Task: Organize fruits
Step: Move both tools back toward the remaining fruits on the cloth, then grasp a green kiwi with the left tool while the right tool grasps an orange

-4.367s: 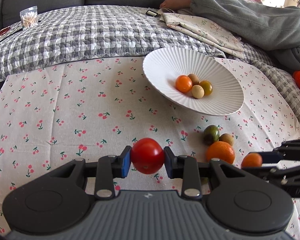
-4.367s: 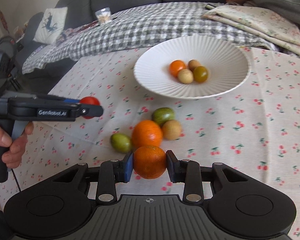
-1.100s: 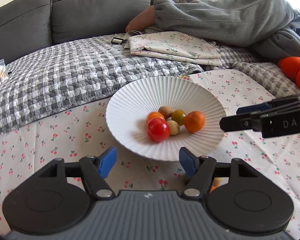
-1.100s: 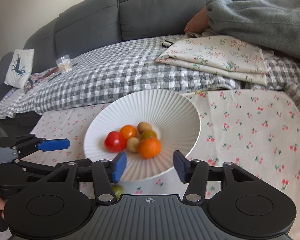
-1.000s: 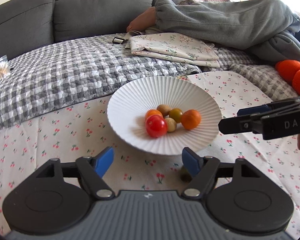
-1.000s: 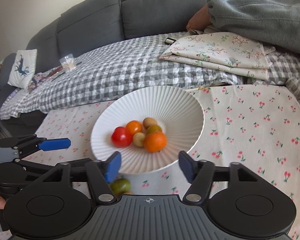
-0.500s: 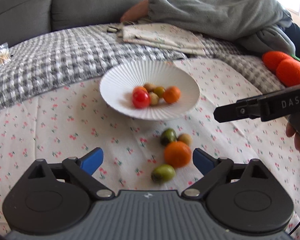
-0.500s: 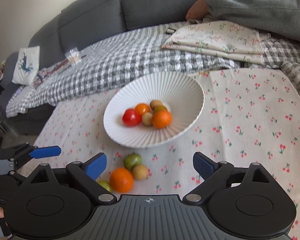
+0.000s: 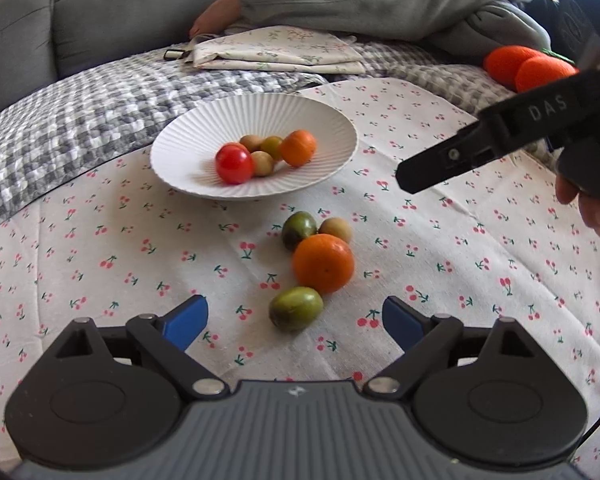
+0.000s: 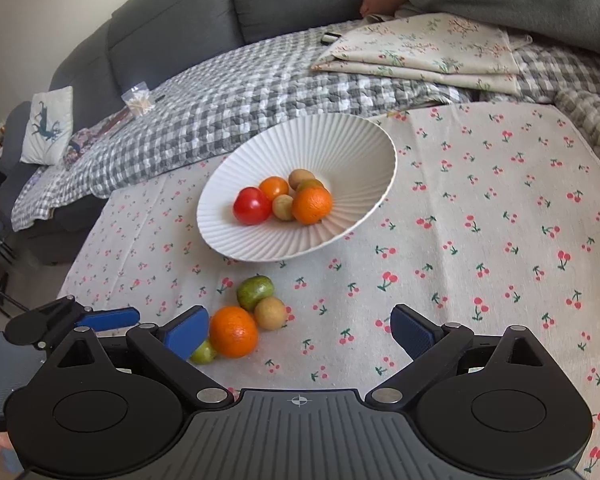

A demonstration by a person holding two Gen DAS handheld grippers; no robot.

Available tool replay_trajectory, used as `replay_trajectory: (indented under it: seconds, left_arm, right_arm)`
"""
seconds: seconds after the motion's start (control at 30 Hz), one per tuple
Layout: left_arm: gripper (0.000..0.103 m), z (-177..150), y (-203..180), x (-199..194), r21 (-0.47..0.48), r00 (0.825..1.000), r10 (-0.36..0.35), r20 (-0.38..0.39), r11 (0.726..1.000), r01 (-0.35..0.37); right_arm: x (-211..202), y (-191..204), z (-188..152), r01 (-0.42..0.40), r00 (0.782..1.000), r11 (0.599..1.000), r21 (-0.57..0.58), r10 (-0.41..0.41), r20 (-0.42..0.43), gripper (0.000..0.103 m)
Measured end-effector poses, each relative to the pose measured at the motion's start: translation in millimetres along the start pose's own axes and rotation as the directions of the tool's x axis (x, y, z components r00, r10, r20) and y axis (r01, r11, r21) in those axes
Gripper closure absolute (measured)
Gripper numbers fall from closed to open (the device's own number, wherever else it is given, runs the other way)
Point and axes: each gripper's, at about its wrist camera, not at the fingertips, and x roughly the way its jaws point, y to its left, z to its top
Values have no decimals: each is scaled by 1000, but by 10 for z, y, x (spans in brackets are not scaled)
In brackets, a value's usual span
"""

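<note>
While both tools hang above the cherry-print cloth (image 9: pixel 440 240), neither grasps anything: the left gripper (image 9: pixel 295 322) has its blue pads spread wide, and the right gripper (image 10: pixel 300 330) is likewise released, pads far apart.

Six fruits lie in the white ribbed bowl (image 10: pixel 340 148), ahead of both tools: one red tomato (image 10: pixel 251 205), one small orange tomato (image 10: pixel 273 187), one orange (image 10: pixel 312 205), two tan-brown fruits and one greenish one, all bunched touching near the bowl's middle. In the left wrist view the same cluster sits in the bowl (image 9: pixel 203 140), with the red tomato (image 9: pixel 234 163) nearest the tool.

Four fruits lie loose on the cloth between bowl and tools: one large orange (image 9: pixel 323 263), one dark green fruit (image 9: pixel 298 230) and one tan fruit (image 9: pixel 336 229) just beyond it, and one green fruit (image 9: pixel 295 309) nearest. That green fruit sits between the left gripper's pads, just ahead of them and touching neither. From the right wrist the large orange (image 10: pixel 233 337) lies just beside the left-hand pad, and the green fruit (image 10: pixel 203 353) is partly hidden behind that pad.

To the right of the loose group the cloth runs bare toward its far edge, where a grey checked blanket (image 10: pixel 239 92) begins. The bowl's near rim stands close to the loose fruits but apart from them.
</note>
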Motion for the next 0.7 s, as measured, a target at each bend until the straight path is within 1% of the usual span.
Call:
replay_trajectory:
  seconds: [0.03,0.13,0.17,0.27,0.3,0.33,0.4,0.5,0.7]
  left_arm:
    - [12,-5,-10,20,4,1000,1,-1,1000,-1]
    - [26,-20,-40,98,8,1000,-10,-12,1000,10]
    - [28,-25,-50,123,11,1000,-12,-15,1000,12]
    - [39,-21,-63,197,19,1000,0,-13,1000,0]
    - [47,-21,-54,219,13,1000,3,-14,1000,-3]
    - [59,-20,-41,242,3,1000,3,-19,1000,-3]
    - [70,-30,-10,291,-17,999,3,-38,1000,-3]
    - [70,-52,27,295,-30,999,-12,-30,999,11]
    - [70,-61,46,250,-38,999,-2,-35,999,1]
  right_arm:
    - [10,-4,-4,5,1000,1000,0,-5,-5,4]
    - [41,-2,-17,16,1000,1000,-3,-16,-15,4]
    - [52,-4,-25,15,1000,1000,-2,-15,-19,4]
    - [89,-2,-41,9,999,1000,2,-9,-32,4]
    - [97,2,-44,8,999,1000,1,-8,-34,4]
    - [103,7,-48,8,999,1000,0,-8,-34,4]
    - [119,14,-53,0,999,1000,2,0,-37,4]
    - [159,23,-68,-19,999,1000,15,20,-41,4]
    - [323,141,-126,-77,995,997,32,79,-69,5]
